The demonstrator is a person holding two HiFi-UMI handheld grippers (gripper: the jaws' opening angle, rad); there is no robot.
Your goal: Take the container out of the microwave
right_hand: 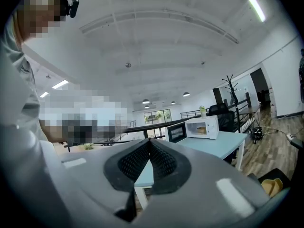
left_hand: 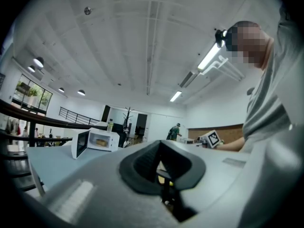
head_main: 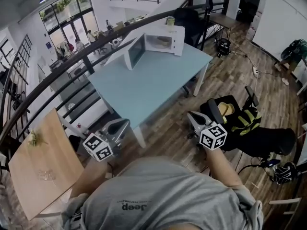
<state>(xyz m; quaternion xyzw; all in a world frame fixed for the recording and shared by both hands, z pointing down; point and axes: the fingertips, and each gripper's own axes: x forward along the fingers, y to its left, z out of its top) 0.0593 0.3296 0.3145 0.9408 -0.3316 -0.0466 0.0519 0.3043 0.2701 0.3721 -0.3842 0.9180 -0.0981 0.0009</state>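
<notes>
**Both claws short of the microwave, container not yet touched**

- State: left claw (head_main: 123,124) pressed together, nothing in it. Right claw (head_main: 193,116) also pressed together, empty. Both sit low in the head view, near the front edge of the light-blue surface (head_main: 144,90).
- Target: container (head_main: 162,41) is inside the microwave (head_main: 160,41), upper centre of the head view, at the far end of the surface. The door (head_main: 135,51) is swung open to the left of the cavity.
- Contents: pale, shallow container with something yellow-brown in it. Too small to say what it is, or whether it has a lid.
- A bottle (head_main: 170,20) stands on top of the microwave, greenish. Fill level can't be read.

Risks, my read:
- Going into the cavity with the claws pressed together would shove the container backwards, so spread them first.
- The open door stands on the left approach and the left claw could clip it. The right side looks cleaner.
- A one-sided pinch on the rim could tip the container and spill the food. Keep it flat on the way out.
- Bumping the microwave could topple the bottle.
- The microwave sits close to the far edge, so a hard push could slide it.
</notes>
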